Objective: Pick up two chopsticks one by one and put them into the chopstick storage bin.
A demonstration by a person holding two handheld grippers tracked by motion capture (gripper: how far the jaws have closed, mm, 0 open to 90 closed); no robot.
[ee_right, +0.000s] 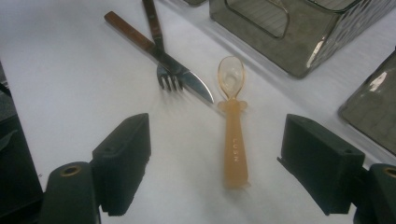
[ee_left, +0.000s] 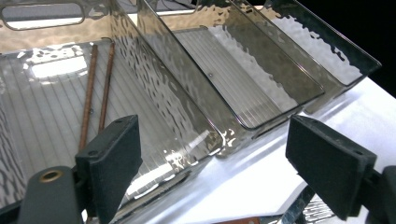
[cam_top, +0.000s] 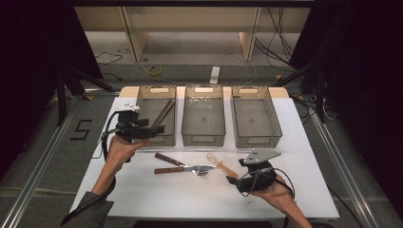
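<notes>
An orange plastic spoon (ee_right: 233, 140) lies on the white table (cam_top: 142, 190), handle toward me, between the wide-apart jaws of my open right gripper (ee_right: 217, 172). In the high view that gripper (cam_top: 236, 172) sits at the spoon's (cam_top: 221, 165) near end. A wooden-handled knife (ee_right: 135, 35) and a fork (ee_right: 168, 79) lie crossed just past the spoon. My left gripper (cam_top: 159, 129) hovers open at the front wall of the left bin (cam_top: 142, 102), which holds two brown chopsticks (ee_left: 95, 88). Nothing is between its jaws (ee_left: 217, 168).
Three clear grey bins stand in a row at the back: the left one, a middle bin (cam_top: 203, 137) and a right bin (cam_top: 273, 116), the last two holding nothing. The knife (cam_top: 166, 170) and fork (cam_top: 167, 159) lie mid-table.
</notes>
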